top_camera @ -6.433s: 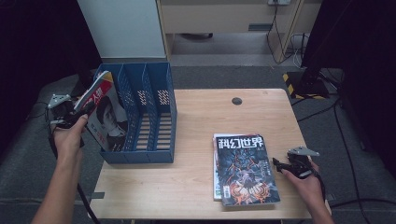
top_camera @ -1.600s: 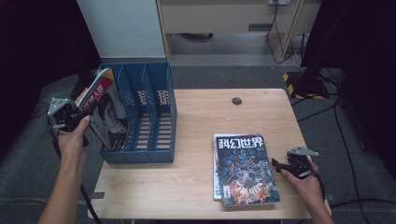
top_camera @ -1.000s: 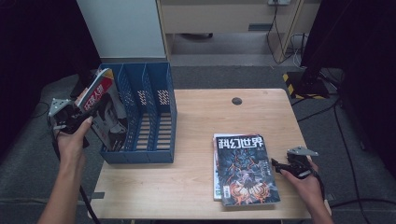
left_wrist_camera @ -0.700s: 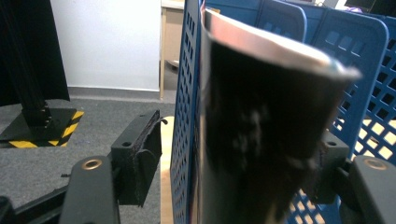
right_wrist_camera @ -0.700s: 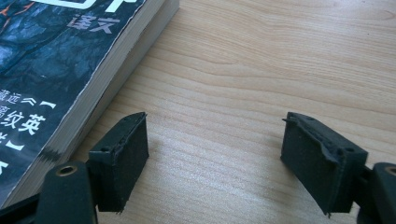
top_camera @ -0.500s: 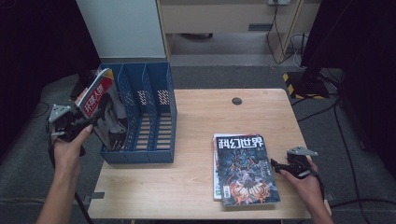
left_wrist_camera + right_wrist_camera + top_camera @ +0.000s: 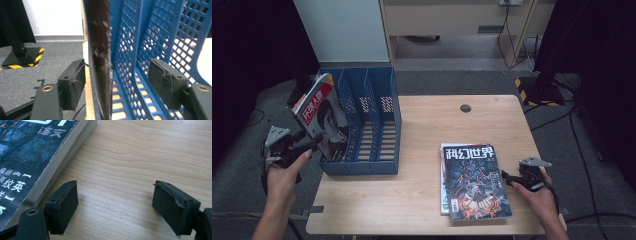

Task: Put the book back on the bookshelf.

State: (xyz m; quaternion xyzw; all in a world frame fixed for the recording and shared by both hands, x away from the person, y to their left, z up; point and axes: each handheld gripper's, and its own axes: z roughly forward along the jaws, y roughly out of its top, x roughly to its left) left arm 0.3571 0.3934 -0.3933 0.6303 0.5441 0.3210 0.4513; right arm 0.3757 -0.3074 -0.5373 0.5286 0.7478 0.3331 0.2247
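Right gripper [image 7: 508,176] open on tabletop [image 7: 427,195], touching nothing; magazine stack [image 7: 474,180] just beside it, spine toward gripper; left gripper [image 7: 307,145] released, jaws just widened, red magazine [image 7: 323,116] upright in blue rack [image 7: 367,120].

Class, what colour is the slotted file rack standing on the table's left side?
Blue, with perforated lattice walls; the file rack shows best in the high view.
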